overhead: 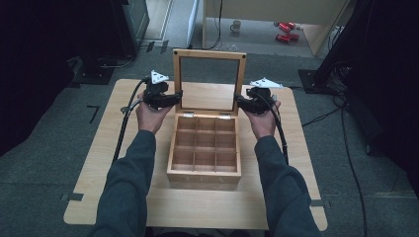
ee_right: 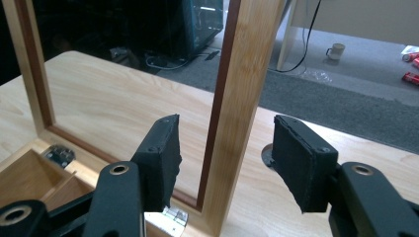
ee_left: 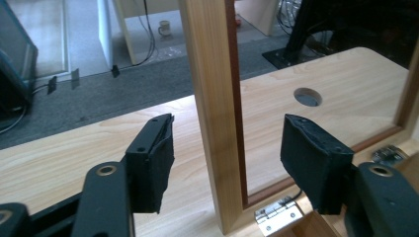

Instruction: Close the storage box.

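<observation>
A wooden box (overhead: 203, 168) with several empty compartments stands mid-table, its glass-paned lid (overhead: 209, 55) raised upright at the back. My left gripper (overhead: 177, 95) is at the lid's left side; in the left gripper view its jaws (ee_left: 230, 128) stand open on either side of the lid's wooden side rail (ee_left: 212, 98), with gaps on both sides. My right gripper (overhead: 238, 101) is at the lid's right side, and its jaws (ee_right: 226, 123) are likewise open around that side rail (ee_right: 242, 89), not touching it. Metal hinges (ee_left: 274, 217) show at the lid's foot.
The light wooden table (overhead: 123, 148) has bare room left, right and in front of the box, and a round hole (ee_left: 307, 97) behind it. On the floor beyond lie a mug (overhead: 236, 25), red objects (overhead: 285, 30) and cables. Dark equipment stands at both sides.
</observation>
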A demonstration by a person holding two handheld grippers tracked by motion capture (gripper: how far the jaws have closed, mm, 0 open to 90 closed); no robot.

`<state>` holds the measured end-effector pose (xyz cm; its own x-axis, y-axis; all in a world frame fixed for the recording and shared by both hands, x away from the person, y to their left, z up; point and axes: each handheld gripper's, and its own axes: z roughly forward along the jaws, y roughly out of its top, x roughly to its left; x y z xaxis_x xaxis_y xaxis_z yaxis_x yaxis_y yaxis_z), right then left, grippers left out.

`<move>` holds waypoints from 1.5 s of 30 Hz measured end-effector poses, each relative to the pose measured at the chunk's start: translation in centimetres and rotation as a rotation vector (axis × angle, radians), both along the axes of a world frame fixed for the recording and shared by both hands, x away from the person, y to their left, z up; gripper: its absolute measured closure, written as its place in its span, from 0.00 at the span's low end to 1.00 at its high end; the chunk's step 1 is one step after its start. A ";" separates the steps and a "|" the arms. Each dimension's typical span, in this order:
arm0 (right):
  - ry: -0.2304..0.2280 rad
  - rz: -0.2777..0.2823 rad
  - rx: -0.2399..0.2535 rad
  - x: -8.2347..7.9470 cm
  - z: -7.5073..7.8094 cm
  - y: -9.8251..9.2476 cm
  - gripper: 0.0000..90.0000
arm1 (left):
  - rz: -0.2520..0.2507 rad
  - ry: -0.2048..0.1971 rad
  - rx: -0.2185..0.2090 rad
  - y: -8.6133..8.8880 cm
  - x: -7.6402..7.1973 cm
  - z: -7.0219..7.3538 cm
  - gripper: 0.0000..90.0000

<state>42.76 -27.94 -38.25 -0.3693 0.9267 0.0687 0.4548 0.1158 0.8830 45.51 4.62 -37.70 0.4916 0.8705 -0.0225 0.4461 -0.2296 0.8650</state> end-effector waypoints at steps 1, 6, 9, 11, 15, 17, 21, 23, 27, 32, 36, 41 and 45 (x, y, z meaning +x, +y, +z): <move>0.003 -0.002 0.003 0.1 0.0 0.0 0.49 | 0.000 0.004 -0.012 0.0 0.1 -0.1 0.41; 0.022 0.001 -0.002 0.7 -0.2 0.1 0.45 | -0.001 0.025 0.003 -0.5 0.5 -0.6 0.39; 0.037 0.007 0.017 1.4 0.0 0.0 0.40 | -0.005 0.031 -0.011 -0.6 0.7 -0.7 0.38; 0.034 0.008 0.009 1.5 0.0 0.0 0.39 | -0.004 0.033 -0.011 -0.6 0.8 -0.8 0.38; 0.031 0.010 0.014 1.7 -0.2 -0.1 0.36 | -0.001 0.044 -0.025 -0.7 1.2 -0.9 0.38; 0.037 0.009 -0.001 1.9 -0.4 -0.1 0.36 | 0.005 0.063 -0.032 -0.8 1.5 -1.2 0.38; 0.032 0.010 0.004 2.1 -0.5 -0.1 0.36 | 0.010 0.076 -0.040 -0.8 1.8 -1.6 0.38; 0.033 0.009 0.009 2.2 -0.5 -0.1 0.37 | 0.007 0.086 -0.040 -0.8 2.0 -1.8 0.38; 0.038 0.018 -0.004 2.5 -0.3 0.0 0.39 | 0.012 0.084 -0.029 -1.1 2.2 -2.1 0.39; 0.020 0.036 0.019 2.7 0.4 0.5 0.42 | -0.006 0.086 -0.038 -1.5 2.2 -2.1 0.41; 0.030 0.041 0.011 2.7 0.1 1.0 0.43 | -0.017 0.080 -0.033 -1.8 2.0 -1.9 0.43; 0.030 0.042 0.011 2.7 0.0 1.0 0.44 | -0.013 0.086 -0.042 -1.8 2.0 -1.8 0.44; 0.026 0.037 0.030 2.8 -0.1 1.0 0.45 | 0.001 0.097 -0.028 -2.0 1.9 -1.6 0.46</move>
<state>45.51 -26.90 -38.32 -0.4015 0.9097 0.1061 0.4738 0.1072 0.8741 47.45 2.65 -39.35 0.4852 0.8693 -0.0946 0.5282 -0.2052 0.8240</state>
